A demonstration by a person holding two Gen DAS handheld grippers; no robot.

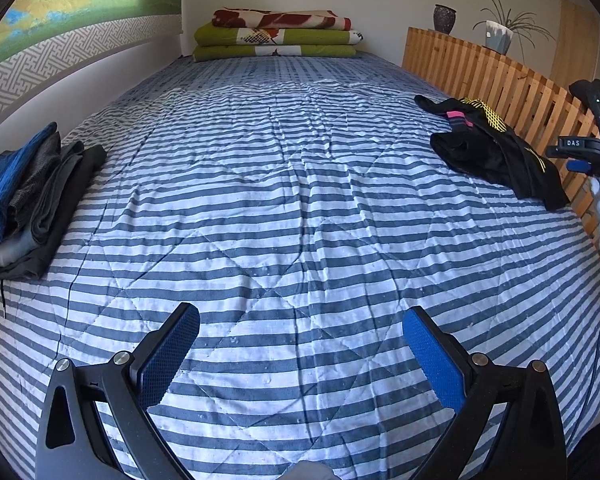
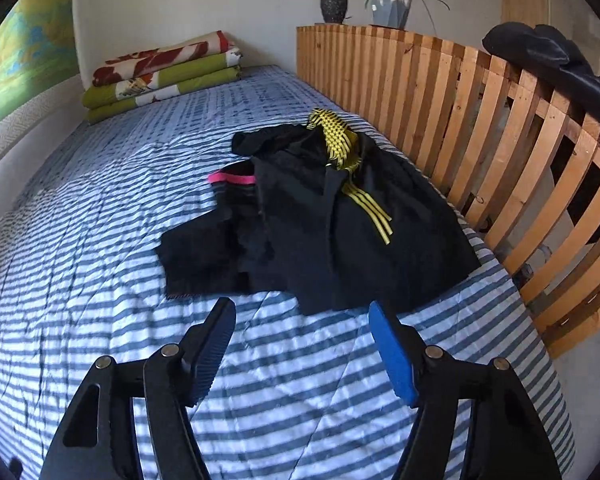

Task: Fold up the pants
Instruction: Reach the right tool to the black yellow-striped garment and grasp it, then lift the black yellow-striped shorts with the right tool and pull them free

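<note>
**Pants ahead of my right fingers, nothing held yet**

Folded clothes (image 1: 28, 200) sit stacked at the left edge of the striped bed (image 1: 300, 208), well apart from where I am working. My left gripper (image 1: 300, 344) hangs over bare quilt, jaws spread wide with nothing between them. Across the middle the bed is only stripes and stitching, up to the folded blankets (image 1: 276, 34) at the far end.

Further right lies what I am after: the black pants (image 2: 320, 216), crumpled in a heap close to the wooden slat rail (image 2: 480, 128), with a yellow patterned band and yellow stripes on top and a pink strip on the left side. My right gripper (image 2: 302, 344) points straight at them, jaws partly open and empty, the near hem just beyond my fingertips. As I judge it, the heap runs lengthwise away from me toward the far end, alongside the rail.

My right hand is plainly the nearer one; from the left, the pants lie well off toward the rail. I reckon the right should take the near hem and draw the pants toward the open middle, where the left can join.
</note>
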